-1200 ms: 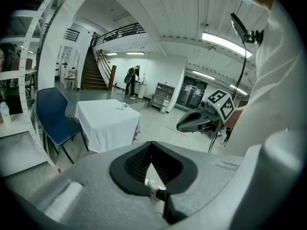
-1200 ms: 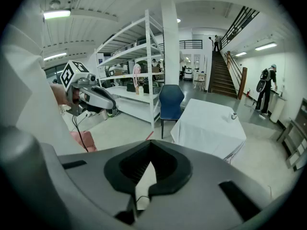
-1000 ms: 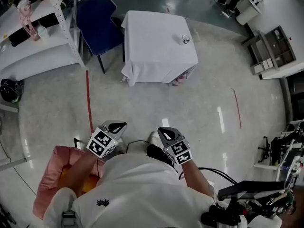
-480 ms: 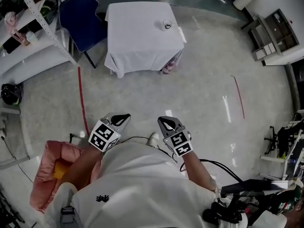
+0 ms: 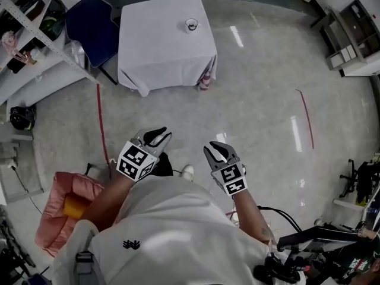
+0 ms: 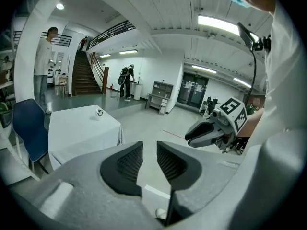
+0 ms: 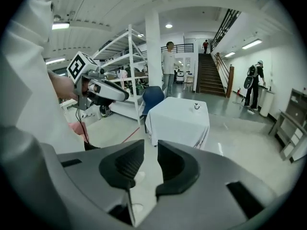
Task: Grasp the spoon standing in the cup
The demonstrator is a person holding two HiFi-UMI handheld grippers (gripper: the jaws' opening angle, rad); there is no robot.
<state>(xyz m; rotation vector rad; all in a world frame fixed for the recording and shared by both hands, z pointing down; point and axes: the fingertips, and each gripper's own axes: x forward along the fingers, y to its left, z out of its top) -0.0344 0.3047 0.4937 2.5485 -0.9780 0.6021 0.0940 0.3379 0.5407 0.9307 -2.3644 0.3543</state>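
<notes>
A small cup stands near the far right corner of a table draped in white cloth, several steps ahead of me. It also shows as a speck in the left gripper view and the right gripper view. The spoon in it is too small to make out. My left gripper is held at waist height, its jaws opening with nothing between them. My right gripper is beside it, jaws a little apart and empty.
A blue chair stands at the table's left, with white shelving beyond it. A red tape line runs along the floor. A pink cushion lies at my left. A person stands behind the table.
The table and cup have shifted left and grown a little larger in the head view. Both grippers sit slightly higher and further forward. The left jaws have parted.
</notes>
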